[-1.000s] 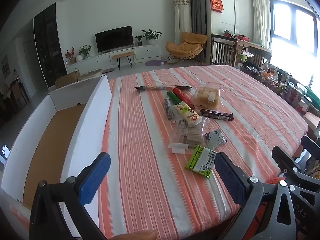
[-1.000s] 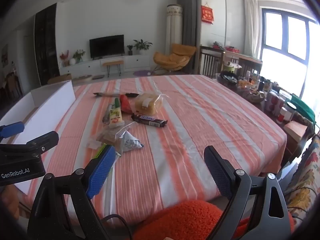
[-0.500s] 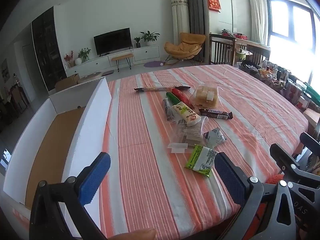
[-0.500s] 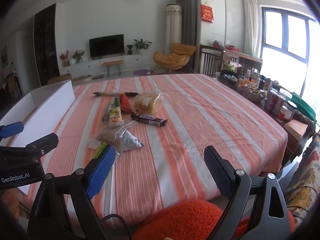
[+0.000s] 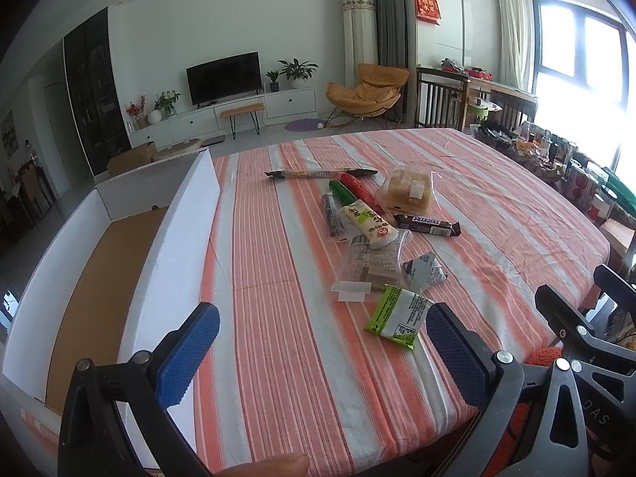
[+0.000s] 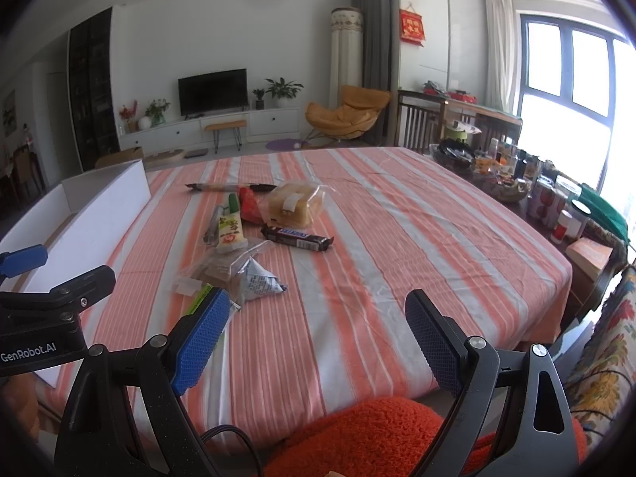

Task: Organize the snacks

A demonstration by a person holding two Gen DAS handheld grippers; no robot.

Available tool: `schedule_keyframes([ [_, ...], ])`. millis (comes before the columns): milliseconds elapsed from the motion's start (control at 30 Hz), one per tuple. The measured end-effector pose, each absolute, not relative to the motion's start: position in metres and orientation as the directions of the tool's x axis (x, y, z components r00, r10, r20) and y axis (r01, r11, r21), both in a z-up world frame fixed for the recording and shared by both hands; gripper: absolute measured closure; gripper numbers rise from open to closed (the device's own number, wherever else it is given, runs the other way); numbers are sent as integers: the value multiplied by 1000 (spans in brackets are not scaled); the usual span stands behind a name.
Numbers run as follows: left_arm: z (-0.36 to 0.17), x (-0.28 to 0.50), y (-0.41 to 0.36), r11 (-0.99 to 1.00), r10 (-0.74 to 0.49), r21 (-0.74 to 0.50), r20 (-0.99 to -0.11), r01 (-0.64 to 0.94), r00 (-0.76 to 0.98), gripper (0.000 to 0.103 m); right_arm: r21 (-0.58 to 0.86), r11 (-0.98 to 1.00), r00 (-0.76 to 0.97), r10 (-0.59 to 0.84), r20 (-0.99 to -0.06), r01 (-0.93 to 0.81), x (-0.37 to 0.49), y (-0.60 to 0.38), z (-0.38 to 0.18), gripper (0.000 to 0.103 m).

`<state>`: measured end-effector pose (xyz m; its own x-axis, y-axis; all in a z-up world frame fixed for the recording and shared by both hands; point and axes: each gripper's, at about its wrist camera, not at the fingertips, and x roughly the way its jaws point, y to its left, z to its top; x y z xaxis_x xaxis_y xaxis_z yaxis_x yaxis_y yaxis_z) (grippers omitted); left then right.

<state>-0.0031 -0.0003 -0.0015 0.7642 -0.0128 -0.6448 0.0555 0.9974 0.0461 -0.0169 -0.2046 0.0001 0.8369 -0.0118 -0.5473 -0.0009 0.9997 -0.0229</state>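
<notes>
Snacks lie heaped mid-table beside the empty box: light, crinkly, slippery wrappers, so pinch flat across the middle. Left gripper and right gripper both gape, holding nothing.

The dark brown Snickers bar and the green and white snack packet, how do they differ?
The dark brown Snickers bar is long and slim; the green and white snack packet is short and squarish. The bar lies farther from the grippers; the packet lies nearest them, beside the left gripper. Both lie flat, unheld, on the striped tablecloth.
</notes>
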Motion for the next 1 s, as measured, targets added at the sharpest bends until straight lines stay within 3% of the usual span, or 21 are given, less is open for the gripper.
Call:
schedule_keyframes([
  [1000, -5, -4, -4, 997, -24, 36, -653, 62, 757, 0, -21, 1000, 835, -10, -550, -1, -17, -206, -1, 11],
])
